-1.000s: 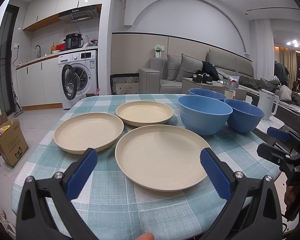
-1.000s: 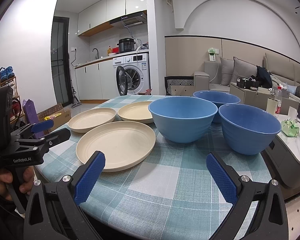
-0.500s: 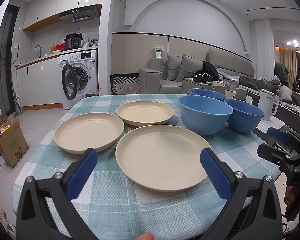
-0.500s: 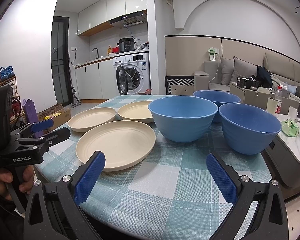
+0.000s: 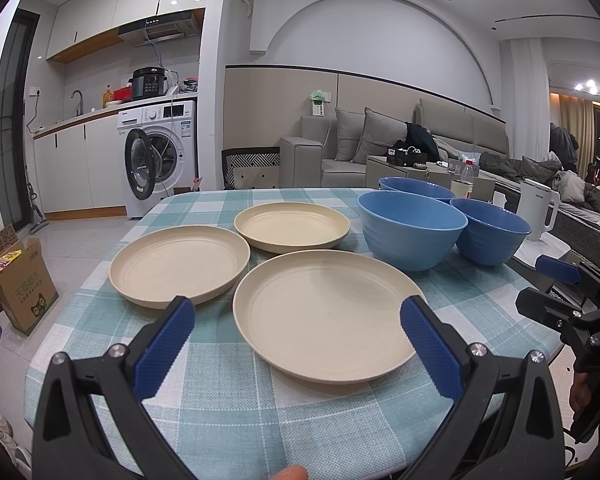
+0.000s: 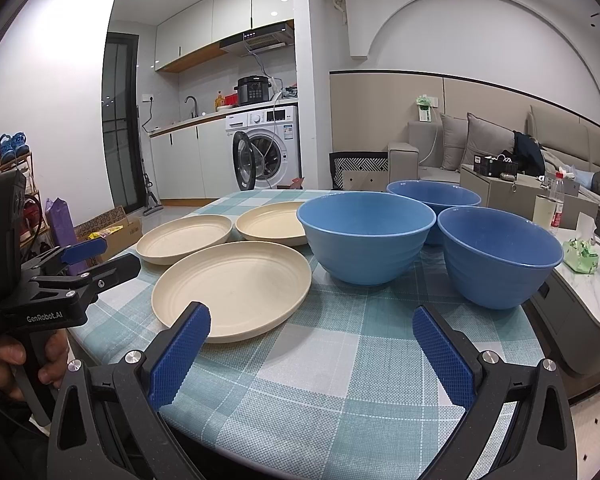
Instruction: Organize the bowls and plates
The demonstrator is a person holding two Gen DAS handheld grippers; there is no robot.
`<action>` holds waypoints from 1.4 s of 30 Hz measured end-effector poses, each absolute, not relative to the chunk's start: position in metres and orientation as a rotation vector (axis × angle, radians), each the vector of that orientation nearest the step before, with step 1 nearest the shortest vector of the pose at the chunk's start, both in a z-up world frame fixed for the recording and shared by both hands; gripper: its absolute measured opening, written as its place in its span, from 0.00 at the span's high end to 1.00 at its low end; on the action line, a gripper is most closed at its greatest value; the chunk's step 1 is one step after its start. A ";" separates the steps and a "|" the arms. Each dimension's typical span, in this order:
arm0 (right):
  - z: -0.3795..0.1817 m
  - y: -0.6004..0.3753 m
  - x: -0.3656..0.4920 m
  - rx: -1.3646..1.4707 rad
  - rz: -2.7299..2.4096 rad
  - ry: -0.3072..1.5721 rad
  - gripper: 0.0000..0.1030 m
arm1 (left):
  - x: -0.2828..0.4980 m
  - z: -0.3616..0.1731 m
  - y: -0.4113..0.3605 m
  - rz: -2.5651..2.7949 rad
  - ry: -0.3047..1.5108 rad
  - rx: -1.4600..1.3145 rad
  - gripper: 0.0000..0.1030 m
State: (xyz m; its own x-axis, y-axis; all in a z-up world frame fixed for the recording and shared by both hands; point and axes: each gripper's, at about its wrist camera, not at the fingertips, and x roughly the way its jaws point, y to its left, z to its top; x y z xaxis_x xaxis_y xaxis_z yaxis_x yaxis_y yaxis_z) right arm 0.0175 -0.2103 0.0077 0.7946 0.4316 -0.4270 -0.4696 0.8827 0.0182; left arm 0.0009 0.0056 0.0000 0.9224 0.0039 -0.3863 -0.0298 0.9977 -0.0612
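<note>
Three cream plates and three blue bowls sit upright and empty on the checked surface (image 5: 236,412). In the left wrist view, the nearest plate (image 5: 328,316) lies at the centre, shallow, with faint concentric rings; the left plate (image 5: 180,264) lies at 10 o'clock from it, rims almost touching, and the far plate (image 5: 292,226) lies at 12 o'clock, just beside both. The front bowl (image 5: 410,236), a ribbed light blue, stands at 2 o'clock from the nearest plate, close to its rim. The right bowl (image 5: 490,236), darker blue, stands at 3 o'clock from the front bowl, seemingly touching it. The back bowl (image 5: 416,190) is partly hidden behind both.
</note>
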 end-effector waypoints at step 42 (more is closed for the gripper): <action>0.046 -0.199 0.050 -0.139 0.528 0.508 0.00 | 0.029 0.030 0.026 0.078 0.401 -0.020 0.00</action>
State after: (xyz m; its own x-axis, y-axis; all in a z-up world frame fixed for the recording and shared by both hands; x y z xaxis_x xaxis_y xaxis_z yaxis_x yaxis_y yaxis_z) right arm 0.0496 -0.1992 0.0456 0.7440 0.4466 -0.4970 -0.5139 0.8578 0.0017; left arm 0.0291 0.0256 0.0300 0.9178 0.0720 -0.3905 -0.0799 0.9968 -0.0040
